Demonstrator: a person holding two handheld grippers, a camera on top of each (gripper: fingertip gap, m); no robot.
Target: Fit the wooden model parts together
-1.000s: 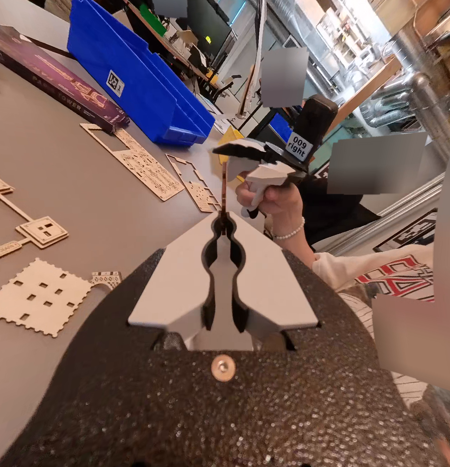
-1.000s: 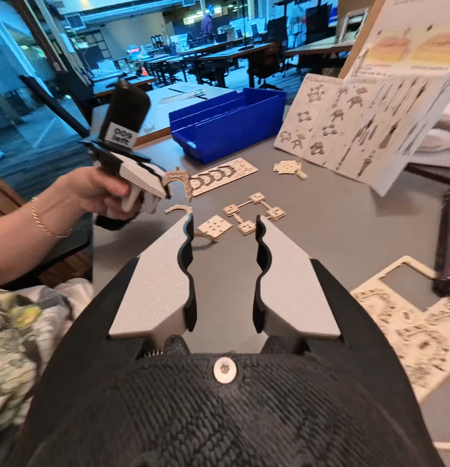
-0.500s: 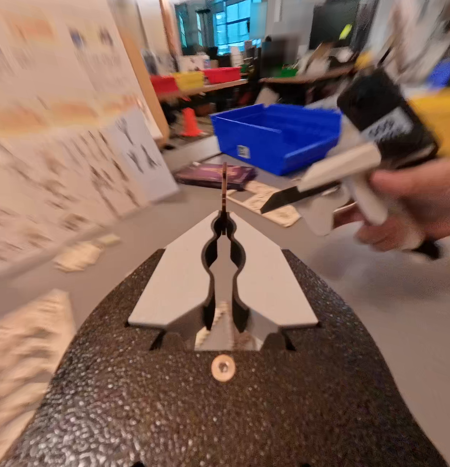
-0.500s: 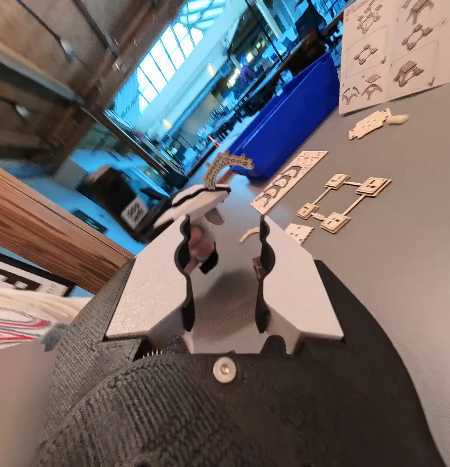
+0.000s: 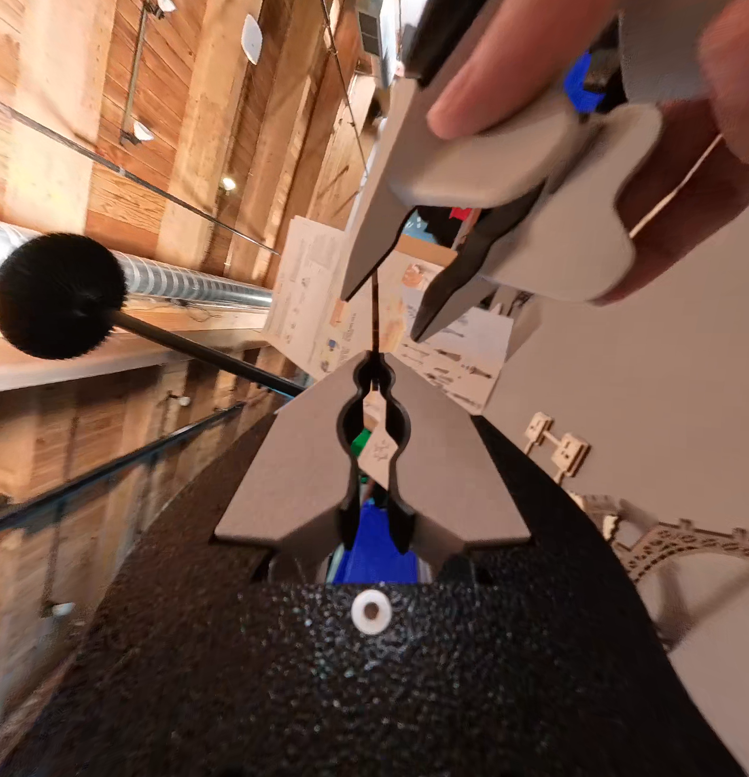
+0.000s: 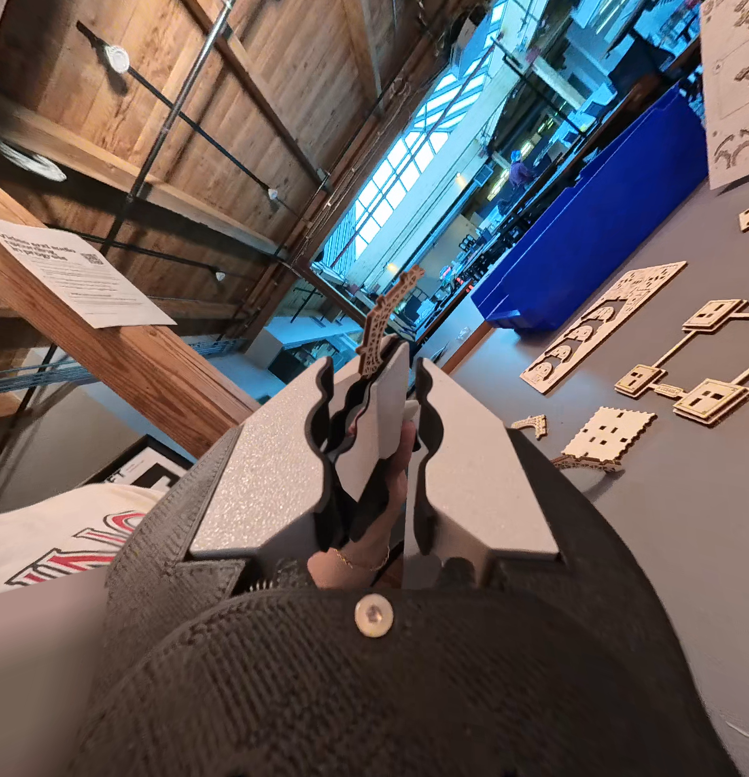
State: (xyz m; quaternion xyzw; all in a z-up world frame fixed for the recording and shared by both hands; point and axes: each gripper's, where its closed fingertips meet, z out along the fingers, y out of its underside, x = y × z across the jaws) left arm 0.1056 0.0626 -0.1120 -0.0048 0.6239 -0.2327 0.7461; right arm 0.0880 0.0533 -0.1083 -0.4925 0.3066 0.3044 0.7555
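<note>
My left gripper [image 5: 374,362] is shut on a thin wooden arch piece [image 5: 375,313], seen edge-on and sticking out past its tips. In the right wrist view the same lattice piece [image 6: 387,319] rises above the left gripper [image 6: 381,380]. My right gripper [image 6: 372,372] is open, and the left gripper's tips sit between its fingers. In the left wrist view the right gripper [image 5: 383,315], held by a hand, has one finger on each side of the piece. I cannot tell whether it touches the piece.
On the grey table [image 6: 658,546] lie a square plate with holes [image 6: 608,433], a four-pad frame [image 6: 700,361], a cut-out sheet [image 6: 604,323] and a small arch [image 6: 530,424]. A blue bin [image 6: 595,252] and an instruction sheet [image 6: 734,84] stand behind. A long arch piece [image 5: 679,546] lies near the left gripper. Both grippers' tips are close together, under 4 cm apart.
Both grippers have tilted upward and come together. The right gripper's open fingers now straddle the left gripper's tips and the wooden piece. The left gripper stays shut on the piece.
</note>
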